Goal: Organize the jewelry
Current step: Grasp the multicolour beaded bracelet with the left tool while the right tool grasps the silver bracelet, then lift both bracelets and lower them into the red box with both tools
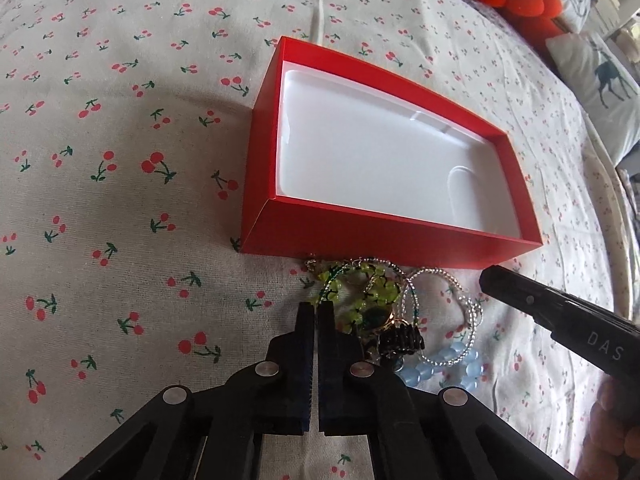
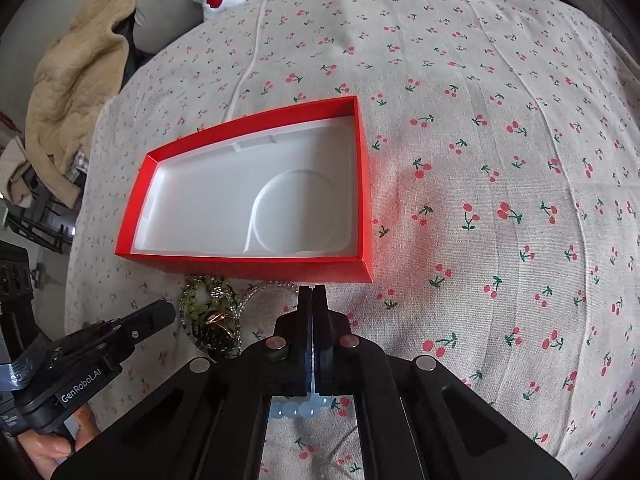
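**Both grippers closed beside the jewelry pile**

Left wrist view: the black left gripper (image 1: 315,308) is hovering with jaws nearly together, gripping nothing, at the left edge of the tangled pile of green, silver and pale blue beaded jewelry (image 1: 384,304). The pile is lying on the cherry-print cotton cloth (image 1: 120,160), just in front of the red rectangular cardboard box with a white moulded liner (image 1: 256,184).

Right wrist view: the black right gripper (image 2: 312,294) is sitting closed and empty near the box's front wall, pale blue beads beneath it.
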Demonstrator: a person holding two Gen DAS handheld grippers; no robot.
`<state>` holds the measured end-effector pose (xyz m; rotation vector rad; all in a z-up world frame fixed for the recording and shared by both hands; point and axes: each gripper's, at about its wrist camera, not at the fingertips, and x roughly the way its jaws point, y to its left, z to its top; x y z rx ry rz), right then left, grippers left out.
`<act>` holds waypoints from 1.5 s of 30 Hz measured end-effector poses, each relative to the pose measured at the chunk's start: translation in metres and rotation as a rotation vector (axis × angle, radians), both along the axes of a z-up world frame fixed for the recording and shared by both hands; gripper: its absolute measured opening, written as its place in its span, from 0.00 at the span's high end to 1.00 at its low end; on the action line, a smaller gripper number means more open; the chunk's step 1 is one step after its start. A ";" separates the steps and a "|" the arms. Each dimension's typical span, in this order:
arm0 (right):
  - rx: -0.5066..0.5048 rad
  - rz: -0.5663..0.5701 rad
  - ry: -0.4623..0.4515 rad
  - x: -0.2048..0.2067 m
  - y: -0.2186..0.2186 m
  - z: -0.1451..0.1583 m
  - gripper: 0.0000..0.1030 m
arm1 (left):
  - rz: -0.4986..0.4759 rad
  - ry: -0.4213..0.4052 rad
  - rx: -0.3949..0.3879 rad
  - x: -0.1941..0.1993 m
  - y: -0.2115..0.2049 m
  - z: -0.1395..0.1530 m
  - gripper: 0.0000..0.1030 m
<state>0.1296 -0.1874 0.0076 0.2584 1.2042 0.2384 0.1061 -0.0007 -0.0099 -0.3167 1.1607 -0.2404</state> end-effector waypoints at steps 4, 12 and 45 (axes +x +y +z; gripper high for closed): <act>0.014 -0.001 -0.011 -0.007 -0.004 0.006 1.00 | -0.006 -0.007 -0.005 -0.006 0.002 0.004 1.00; 0.003 -0.013 0.056 -0.001 -0.002 -0.012 0.85 | 0.018 -0.008 0.019 -0.004 0.003 -0.003 0.85; -0.017 0.013 -0.169 -0.037 0.000 0.054 0.93 | -0.017 -0.112 0.003 -0.028 0.004 0.039 1.00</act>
